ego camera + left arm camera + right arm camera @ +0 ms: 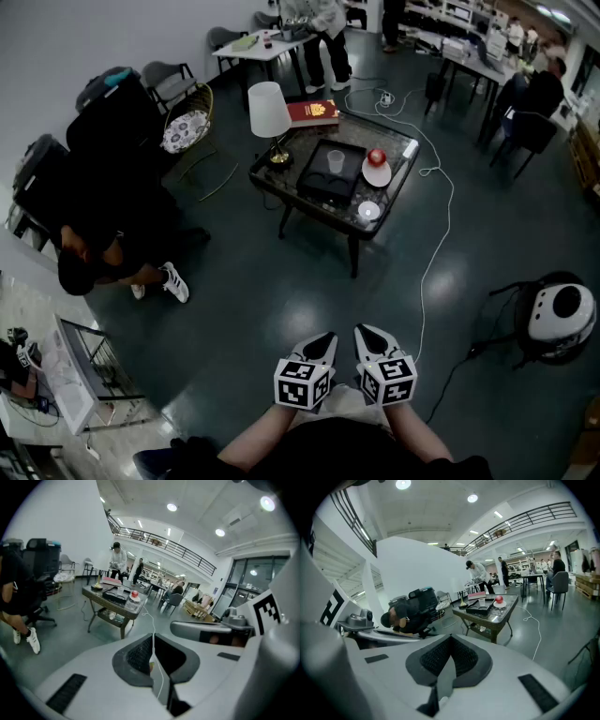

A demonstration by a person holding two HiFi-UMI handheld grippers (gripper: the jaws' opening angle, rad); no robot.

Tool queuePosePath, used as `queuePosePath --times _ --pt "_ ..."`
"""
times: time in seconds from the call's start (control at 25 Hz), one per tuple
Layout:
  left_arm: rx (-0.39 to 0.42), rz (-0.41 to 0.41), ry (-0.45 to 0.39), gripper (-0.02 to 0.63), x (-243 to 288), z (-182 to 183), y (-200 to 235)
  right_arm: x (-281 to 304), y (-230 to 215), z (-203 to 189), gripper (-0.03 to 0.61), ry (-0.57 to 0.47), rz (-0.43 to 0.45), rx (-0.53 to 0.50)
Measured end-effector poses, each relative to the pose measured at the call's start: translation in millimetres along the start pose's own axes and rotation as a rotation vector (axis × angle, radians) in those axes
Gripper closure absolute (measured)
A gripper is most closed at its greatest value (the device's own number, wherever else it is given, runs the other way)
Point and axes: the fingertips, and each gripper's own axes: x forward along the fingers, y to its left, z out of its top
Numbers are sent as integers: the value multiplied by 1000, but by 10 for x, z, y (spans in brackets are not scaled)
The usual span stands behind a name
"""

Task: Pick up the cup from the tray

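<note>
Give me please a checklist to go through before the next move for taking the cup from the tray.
1. Cup upright in tray: ok.
2. Cup within reach: not ok, the table is far across the floor.
3. Left gripper open: not ok, shut and empty.
4. Right gripper open: not ok, shut and empty.
5. Walking path free: ok, the cable lies off to the right.
6. Cup empty: cannot tell.
</note>
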Motion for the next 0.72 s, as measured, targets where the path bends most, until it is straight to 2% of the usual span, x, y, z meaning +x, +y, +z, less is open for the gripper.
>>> queuePosePath --times 0.12,0.24,0.56,0.72 --pt "25 86 0 591 -166 -29 57 -136 164 -36 569 1 23 -28" --pt "57 125 -14 592 -284 -23 71 -236 259 -65 569 -9 36 -45" --pt "116 126 -42 592 -420 -71 -95 -415 313 -119 569 -32 34 -64" --pt "113 133 -44 598 -380 -95 -141 -482 257 -113 569 -48 29 -65"
